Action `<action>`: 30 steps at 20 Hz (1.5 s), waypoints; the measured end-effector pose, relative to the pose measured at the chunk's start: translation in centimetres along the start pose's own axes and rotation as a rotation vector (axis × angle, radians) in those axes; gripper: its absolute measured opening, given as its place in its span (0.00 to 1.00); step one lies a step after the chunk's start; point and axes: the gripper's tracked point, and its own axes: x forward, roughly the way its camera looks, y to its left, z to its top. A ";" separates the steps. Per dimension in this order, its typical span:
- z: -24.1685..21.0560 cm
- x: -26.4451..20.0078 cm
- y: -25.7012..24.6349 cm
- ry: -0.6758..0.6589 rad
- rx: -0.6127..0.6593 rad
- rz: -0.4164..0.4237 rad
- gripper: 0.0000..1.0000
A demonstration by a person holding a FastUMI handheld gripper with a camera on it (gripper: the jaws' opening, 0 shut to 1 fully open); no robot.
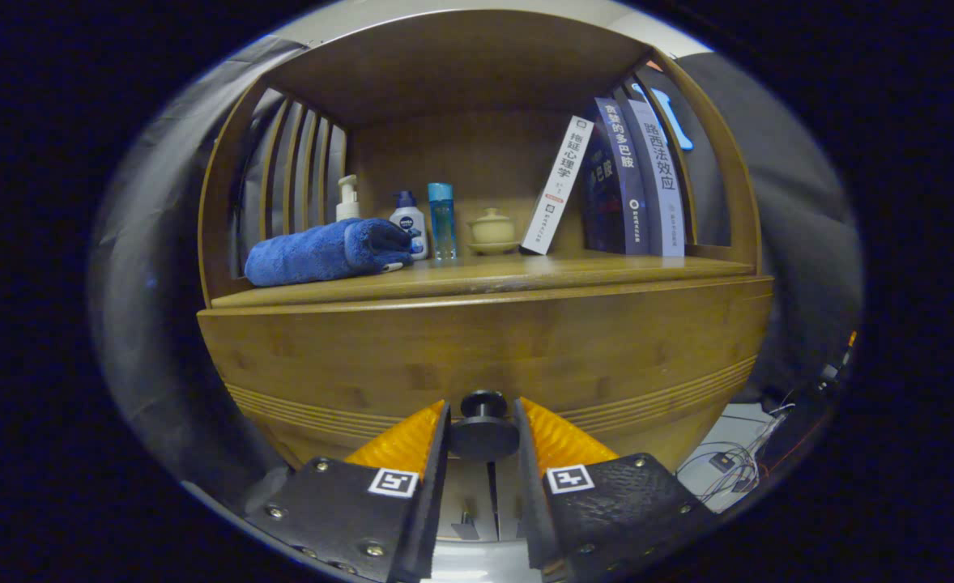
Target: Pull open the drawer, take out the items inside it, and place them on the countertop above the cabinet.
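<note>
The wooden drawer front (485, 348) fills the space ahead of me and looks flush with the cabinet, so its contents are hidden. Its round black knob (483, 433) sits between my two fingers, which press on it from left and right. My gripper (482, 402) is shut on that knob. Above the drawer runs the wooden countertop (574, 271), a shelf enclosed by curved slatted sides and a top board.
On the countertop lie a rolled blue towel (323, 253) at the left, a pump bottle (347, 198), a white bottle with a blue cap (409, 223), a clear blue bottle (441, 219), a lidded ceramic cup (492, 231) and leaning books (623, 182). Cables (728, 465) lie on the floor, lower right.
</note>
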 end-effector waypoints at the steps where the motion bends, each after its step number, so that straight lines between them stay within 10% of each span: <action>1: -0.1 0.2 0.0 0.000 -0.003 0.018 0.41; 30: -3.2 -17.9 -0.4 0.017 -0.001 -0.007 0.25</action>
